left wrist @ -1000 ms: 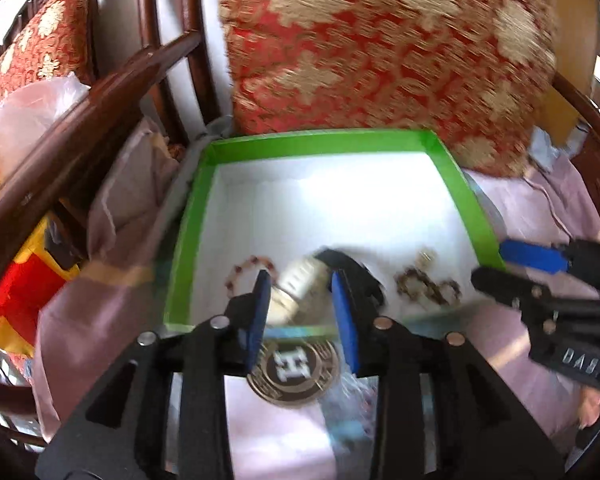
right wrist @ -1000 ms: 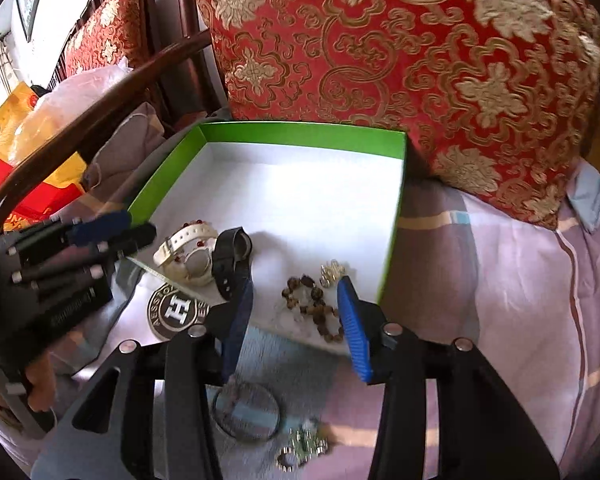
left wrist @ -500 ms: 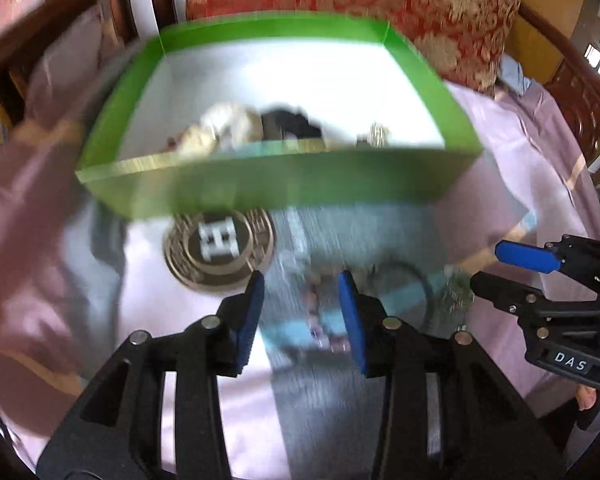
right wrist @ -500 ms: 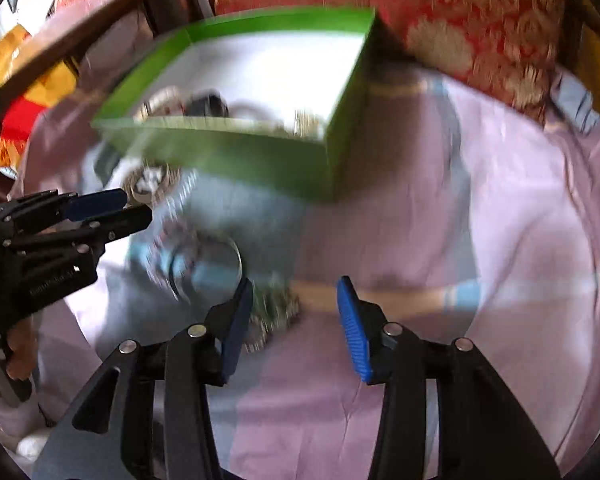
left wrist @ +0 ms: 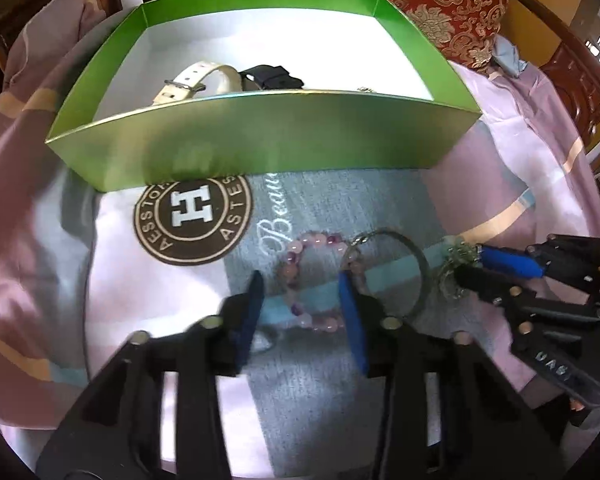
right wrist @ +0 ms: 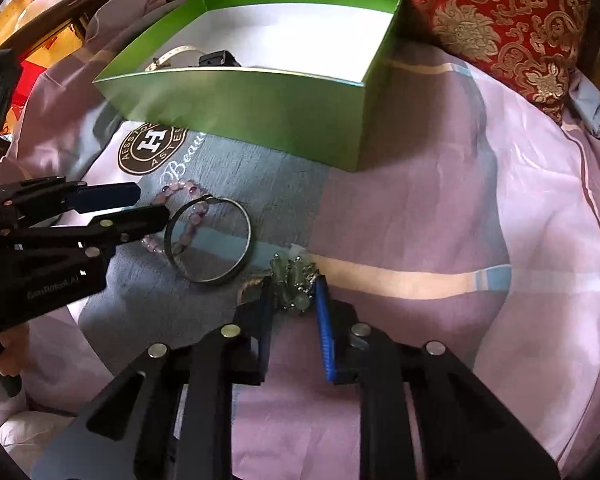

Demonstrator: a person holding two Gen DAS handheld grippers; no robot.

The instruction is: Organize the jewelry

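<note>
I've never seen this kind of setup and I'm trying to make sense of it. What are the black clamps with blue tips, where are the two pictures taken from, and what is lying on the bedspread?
No robot here: a person holds a two-finger clamp in each hand, and each clamp carries a wide-angle camera looking along its fingers. One picture comes from the left gripper, the other from the right gripper; each also sees the other from the side.

On the pink and grey bedspread stands a green box with a cream watch strap and a black strap inside. In front of it lie a pink bead bracelet, a thin metal bangle overlapping it, and a pale green beaded piece.

The left jaws are closing around part of the bead bracelet; the right jaws are closing on the green piece. Neither looks lifted yet.
</note>
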